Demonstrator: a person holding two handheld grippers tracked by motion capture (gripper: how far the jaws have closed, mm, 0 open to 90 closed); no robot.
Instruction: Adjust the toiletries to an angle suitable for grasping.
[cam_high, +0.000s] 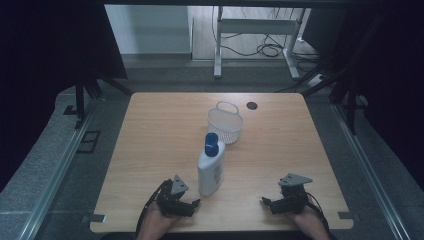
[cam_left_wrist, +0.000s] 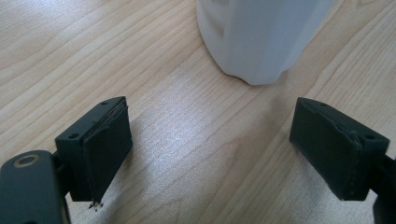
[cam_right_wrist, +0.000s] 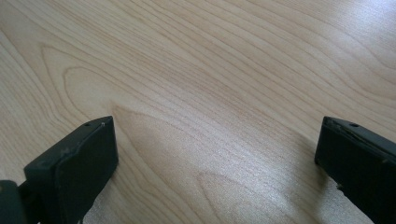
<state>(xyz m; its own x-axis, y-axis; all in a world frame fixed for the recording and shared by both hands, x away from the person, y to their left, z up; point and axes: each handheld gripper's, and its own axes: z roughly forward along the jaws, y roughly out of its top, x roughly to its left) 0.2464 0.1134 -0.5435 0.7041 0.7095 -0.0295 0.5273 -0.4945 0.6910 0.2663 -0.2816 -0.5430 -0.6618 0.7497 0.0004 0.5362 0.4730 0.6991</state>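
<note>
Wooden table (cam_high: 150, 150) was the work surface, light grain, with a dark round grommet hole (cam_high: 252, 105) near the far edge. White mesh basket (cam_high: 225, 123) with a loop handle stood upright past table centre. White bottle (cam_high: 211, 170) with a blue cap (cam_high: 211, 143) lay flat just in front of the basket, cap pointing at it and near its base, bottom end toward the person.

Both hands came in low at the near edge, forearms roughly level. Left gripper (cam_high: 196, 202) sat just beside the bottle's bottom end, pointed right and slightly forward, jaws spread wide, nothing between them. Left gripper view showed the bottle's base (cam_left_wrist: 259, 42) ahead of the gap, not touching either pad. Right gripper (cam_high: 265, 201) was well apart from the bottle, pointed left toward it, jaws also wide with bare wood between them.
</note>
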